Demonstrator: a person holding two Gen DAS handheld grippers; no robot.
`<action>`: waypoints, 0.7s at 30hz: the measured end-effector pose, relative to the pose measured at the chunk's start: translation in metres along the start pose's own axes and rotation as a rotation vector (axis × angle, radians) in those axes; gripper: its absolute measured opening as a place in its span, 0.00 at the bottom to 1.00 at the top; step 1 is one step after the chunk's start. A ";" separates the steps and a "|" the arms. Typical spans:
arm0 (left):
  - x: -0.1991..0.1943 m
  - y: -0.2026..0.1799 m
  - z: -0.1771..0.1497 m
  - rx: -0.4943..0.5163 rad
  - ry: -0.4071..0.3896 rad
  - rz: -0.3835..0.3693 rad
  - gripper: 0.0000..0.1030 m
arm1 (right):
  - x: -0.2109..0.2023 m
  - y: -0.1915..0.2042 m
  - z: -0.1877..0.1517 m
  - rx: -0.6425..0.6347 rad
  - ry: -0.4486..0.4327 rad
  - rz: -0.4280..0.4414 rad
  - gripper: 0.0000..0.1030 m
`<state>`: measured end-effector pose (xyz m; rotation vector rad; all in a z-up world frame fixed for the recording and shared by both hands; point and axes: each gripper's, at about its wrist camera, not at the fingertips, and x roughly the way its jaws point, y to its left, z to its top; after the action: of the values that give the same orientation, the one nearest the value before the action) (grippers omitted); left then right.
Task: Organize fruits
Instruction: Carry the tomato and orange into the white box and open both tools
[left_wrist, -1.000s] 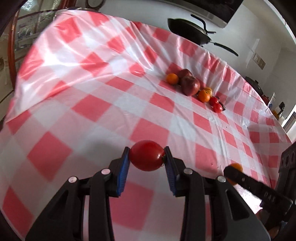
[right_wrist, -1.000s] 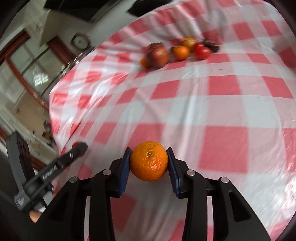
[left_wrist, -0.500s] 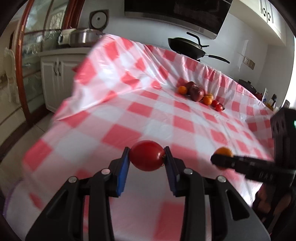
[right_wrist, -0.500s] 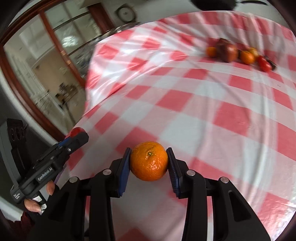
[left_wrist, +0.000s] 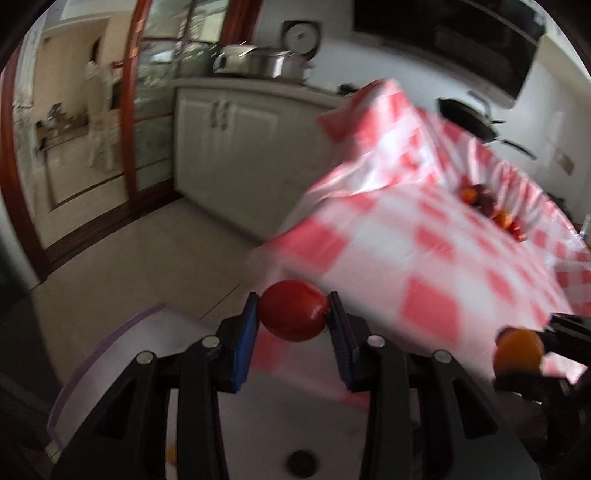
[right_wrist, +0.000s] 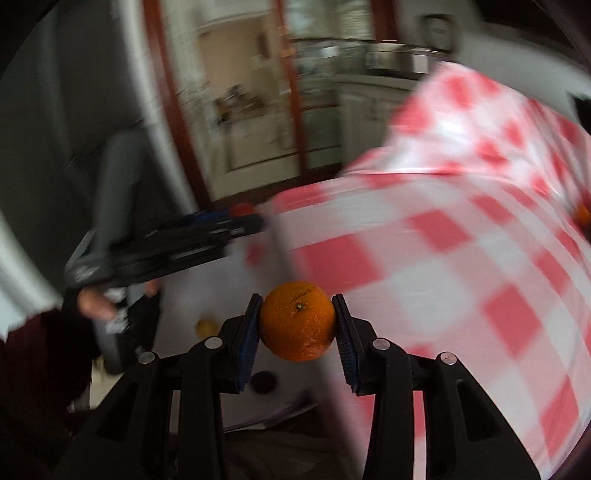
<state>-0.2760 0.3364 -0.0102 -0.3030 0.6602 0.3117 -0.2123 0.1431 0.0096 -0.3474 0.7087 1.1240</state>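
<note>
left gripper (left_wrist: 292, 321) clamped on a red tomato (left_wrist: 292, 310), right gripper (right_wrist: 297, 325) clamped on an orange (right_wrist: 297, 320), both over a white bin (left_wrist: 122, 336) beside the checkered table (left_wrist: 424, 266), holding a small yellow fruit (right_wrist: 204, 326) and a dark one (right_wrist: 263, 382).

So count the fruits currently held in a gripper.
2. A tomato sits between the left gripper's pads; an orange sits between the right gripper's pads. More fruit lies blurred on the tablecloth, unheld.
</note>
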 end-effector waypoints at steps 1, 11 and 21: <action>0.003 0.005 -0.004 0.002 0.017 0.020 0.36 | 0.008 0.010 -0.001 -0.038 0.021 0.013 0.37; 0.079 0.046 -0.053 -0.025 0.327 0.226 0.37 | 0.131 0.069 -0.042 -0.253 0.406 0.093 0.37; 0.120 0.085 -0.094 -0.145 0.536 0.298 0.37 | 0.178 0.071 -0.060 -0.226 0.597 0.113 0.37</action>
<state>-0.2697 0.4010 -0.1720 -0.4331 1.2192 0.5736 -0.2529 0.2614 -0.1476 -0.8657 1.1360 1.2194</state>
